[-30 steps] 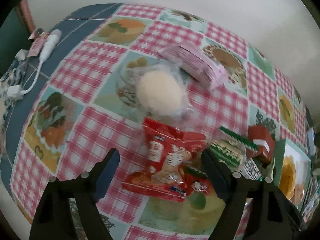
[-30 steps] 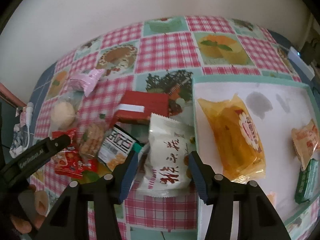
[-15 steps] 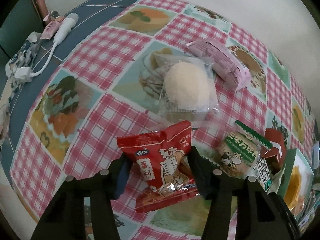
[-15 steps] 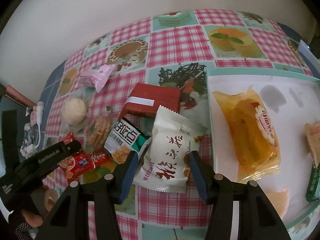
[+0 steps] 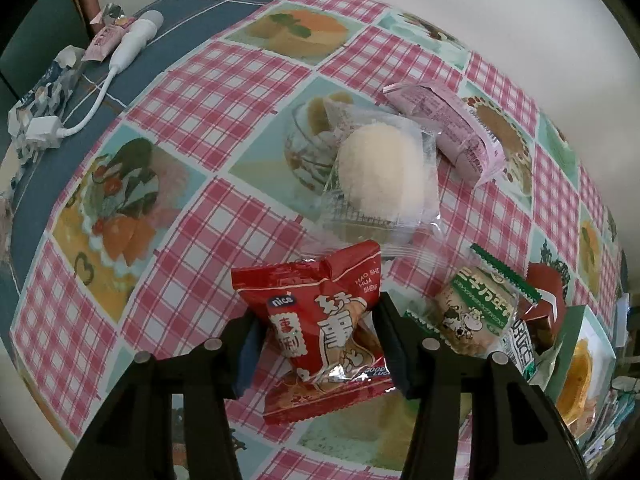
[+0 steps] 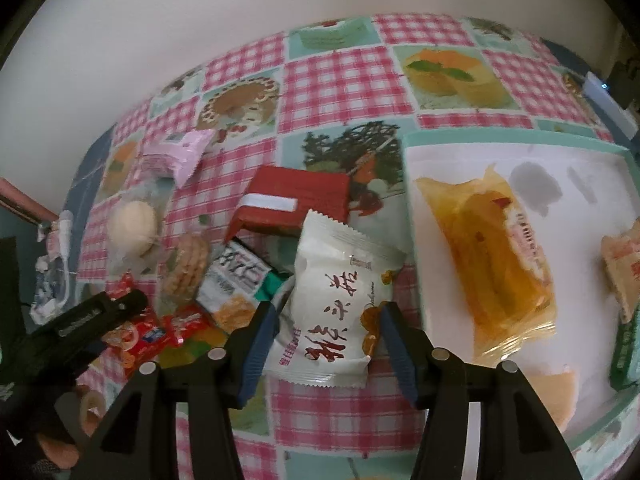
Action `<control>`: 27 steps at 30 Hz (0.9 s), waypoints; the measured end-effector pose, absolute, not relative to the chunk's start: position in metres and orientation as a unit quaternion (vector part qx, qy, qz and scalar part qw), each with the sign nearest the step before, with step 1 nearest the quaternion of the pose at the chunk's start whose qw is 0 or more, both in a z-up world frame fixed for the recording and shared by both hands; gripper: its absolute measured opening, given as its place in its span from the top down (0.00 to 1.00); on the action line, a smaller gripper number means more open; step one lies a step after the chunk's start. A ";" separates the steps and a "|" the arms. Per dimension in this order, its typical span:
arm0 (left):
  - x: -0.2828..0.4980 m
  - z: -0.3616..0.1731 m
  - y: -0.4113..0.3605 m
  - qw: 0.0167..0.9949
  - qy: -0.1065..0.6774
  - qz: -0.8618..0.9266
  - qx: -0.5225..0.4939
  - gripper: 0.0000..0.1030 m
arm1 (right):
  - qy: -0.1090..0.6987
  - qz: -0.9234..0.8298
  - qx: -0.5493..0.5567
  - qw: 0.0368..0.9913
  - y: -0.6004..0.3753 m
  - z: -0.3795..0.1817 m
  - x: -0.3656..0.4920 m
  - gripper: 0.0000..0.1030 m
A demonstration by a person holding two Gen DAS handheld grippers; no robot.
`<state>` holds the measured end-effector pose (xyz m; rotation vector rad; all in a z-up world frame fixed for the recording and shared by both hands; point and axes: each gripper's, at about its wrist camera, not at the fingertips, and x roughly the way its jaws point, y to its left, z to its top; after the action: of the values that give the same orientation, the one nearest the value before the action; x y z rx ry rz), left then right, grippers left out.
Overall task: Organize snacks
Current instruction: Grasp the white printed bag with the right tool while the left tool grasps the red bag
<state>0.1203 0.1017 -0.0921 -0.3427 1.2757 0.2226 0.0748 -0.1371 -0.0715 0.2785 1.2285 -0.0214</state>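
My left gripper [image 5: 318, 316] is shut on a red snack packet [image 5: 304, 292]; both pads press its sides and it stands tilted up off the checked tablecloth. The right wrist view shows that same gripper [image 6: 100, 312] at the lower left with the red packet [image 6: 148, 336]. A white snack packet [image 6: 340, 264] with dark lettering sits between the fingers of my right gripper [image 6: 326, 312], whose jaws are opening slightly while both pads still touch it. Just right of it is a white tray with a teal rim [image 6: 480, 138], holding a yellow packet [image 6: 492, 252].
Around the red packet lie a clear-wrapped white round cake [image 5: 380, 172], a pink packet [image 5: 448, 128] and a green-and-white biscuit packet [image 5: 476, 312]. A red box [image 6: 296, 204] sits behind the white packet. A white cable [image 5: 120, 52] lies at the table's blue left edge.
My left gripper has closed from wide open onto the red packet and raised it off the cloth. The right gripper stayed put with the white packet, which tilted a little.
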 end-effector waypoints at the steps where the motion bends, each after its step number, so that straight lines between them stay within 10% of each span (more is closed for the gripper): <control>1: 0.120 -0.092 0.101 0.784 0.591 0.104 -0.158 0.47 | 0.576 -0.007 0.131 0.807 -0.136 -0.071 0.075 0.43; 27: 0.121 -0.094 0.102 0.783 0.594 0.112 -0.149 0.47 | 0.593 -0.062 0.142 0.790 -0.132 -0.093 0.075 0.39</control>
<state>0.1205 0.1015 -0.0936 -0.3213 1.2820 0.2423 0.0745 -0.1319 -0.0935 0.3056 1.2766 -0.1339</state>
